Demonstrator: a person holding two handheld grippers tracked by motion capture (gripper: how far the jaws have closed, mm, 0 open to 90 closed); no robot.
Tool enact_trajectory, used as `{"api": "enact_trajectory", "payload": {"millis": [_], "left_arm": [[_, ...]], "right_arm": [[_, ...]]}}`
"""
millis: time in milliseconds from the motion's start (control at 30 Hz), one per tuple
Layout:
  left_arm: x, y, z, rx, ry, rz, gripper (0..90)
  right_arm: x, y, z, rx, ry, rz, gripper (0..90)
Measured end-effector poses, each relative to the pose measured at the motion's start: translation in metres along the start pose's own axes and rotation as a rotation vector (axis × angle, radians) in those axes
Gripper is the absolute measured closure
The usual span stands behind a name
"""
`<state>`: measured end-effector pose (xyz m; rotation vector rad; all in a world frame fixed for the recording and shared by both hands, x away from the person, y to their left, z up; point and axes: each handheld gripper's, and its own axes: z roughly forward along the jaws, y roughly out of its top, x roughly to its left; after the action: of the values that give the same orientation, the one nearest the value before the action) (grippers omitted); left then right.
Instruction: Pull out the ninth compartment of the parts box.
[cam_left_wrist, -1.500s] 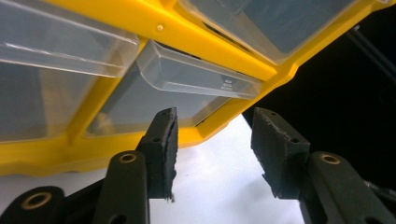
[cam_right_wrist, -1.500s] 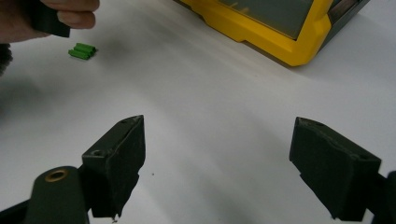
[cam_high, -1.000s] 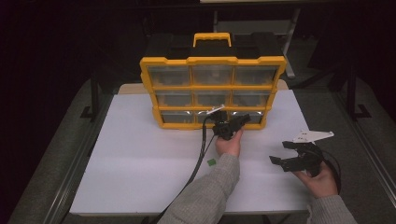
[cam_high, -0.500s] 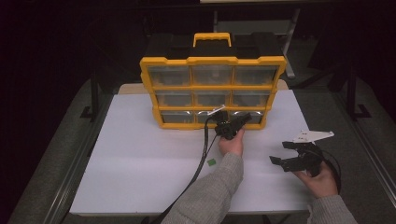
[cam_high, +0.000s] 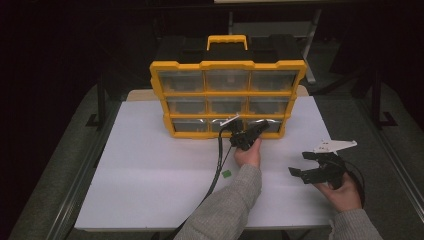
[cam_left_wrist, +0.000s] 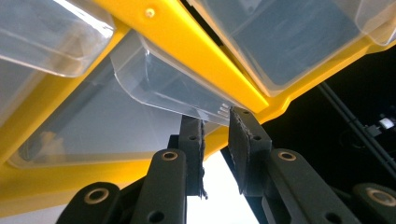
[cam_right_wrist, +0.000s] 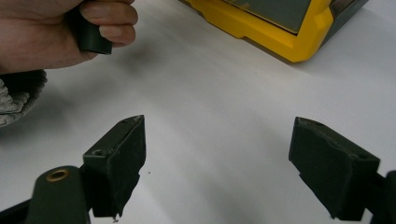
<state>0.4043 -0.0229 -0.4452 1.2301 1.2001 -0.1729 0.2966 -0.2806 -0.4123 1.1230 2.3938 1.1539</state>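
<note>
Drawer lip (cam_left_wrist: 223, 110) of the yellow organizer (cam_high: 227, 65) sits right at the tips of our left claw (cam_left_wrist: 215, 122), which has just been closing and now pinches it. Our right claw (cam_right_wrist: 217, 163) hangs spread over the bench (cam_high: 150, 175), well apart; the pull runs straight back toward us.

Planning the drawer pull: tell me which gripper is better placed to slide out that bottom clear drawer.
Left. The left gripper is at the bottom-row clear drawer, jaws closed on its lip. The right gripper sits open over the table, away from the organizer.
</note>
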Motion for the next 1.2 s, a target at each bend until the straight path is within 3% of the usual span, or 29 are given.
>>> {"api": "enact_trajectory", "payload": {"millis": [100, 533, 1000, 1200], "left_arm": [[0.0018, -0.0024, -0.0011, -0.016, -0.022, -0.011, 74.8], [0.0021, -0.0055, -0.0029, -0.014, -0.044, -0.017, 76.6], [0.001, -0.0068, -0.0037, -0.011, -0.05, -0.022, 77.6], [0.0009, -0.0077, -0.0052, -0.005, -0.044, -0.003, 78.5]], "right_arm": [[-0.0001, 0.0, -0.0001, -0.001, -0.001, 0.0, 17.8], [-0.0014, -0.0009, 0.0002, 0.0, 0.0, 0.002, 17.4], [-0.0017, -0.0026, 0.002, 0.005, 0.008, 0.007, 17.1], [-0.0025, -0.0029, 0.0015, -0.001, 0.007, 0.005, 17.0]]}}
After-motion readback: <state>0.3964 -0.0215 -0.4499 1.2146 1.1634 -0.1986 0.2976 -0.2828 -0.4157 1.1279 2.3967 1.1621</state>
